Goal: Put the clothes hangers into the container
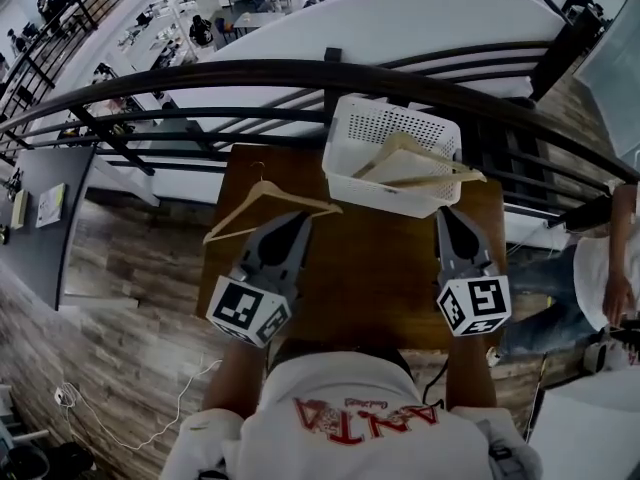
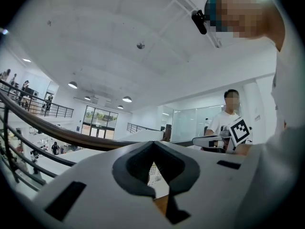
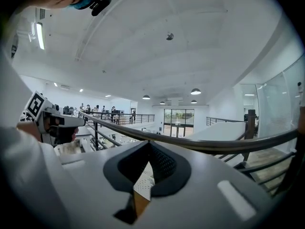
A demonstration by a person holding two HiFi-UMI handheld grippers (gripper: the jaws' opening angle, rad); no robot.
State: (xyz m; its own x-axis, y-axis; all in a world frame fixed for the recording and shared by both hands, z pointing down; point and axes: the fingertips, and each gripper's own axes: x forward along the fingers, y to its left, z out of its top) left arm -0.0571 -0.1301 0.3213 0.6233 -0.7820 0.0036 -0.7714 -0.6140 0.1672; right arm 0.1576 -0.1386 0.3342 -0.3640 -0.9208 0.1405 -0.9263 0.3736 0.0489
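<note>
Pickup of the loose hanger [image 1: 270, 200] seems next: it lies on the surface [image 1: 380, 278] just ahead of the left tool [image 1: 302, 219], beside the container [image 1: 345, 143] holding other hangers [image 1: 415, 168]. Left tool and right tool [image 1: 446, 214] are both closed and empty, so the left must open first.

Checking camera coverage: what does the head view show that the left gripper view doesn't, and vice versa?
Head view only: loose hanger on the table, hangers in the basket, left gripper and right gripper from above. Left gripper view only: ceiling lamps. Both: railing, and the basket, glimpsed past the shut jaws.
</note>
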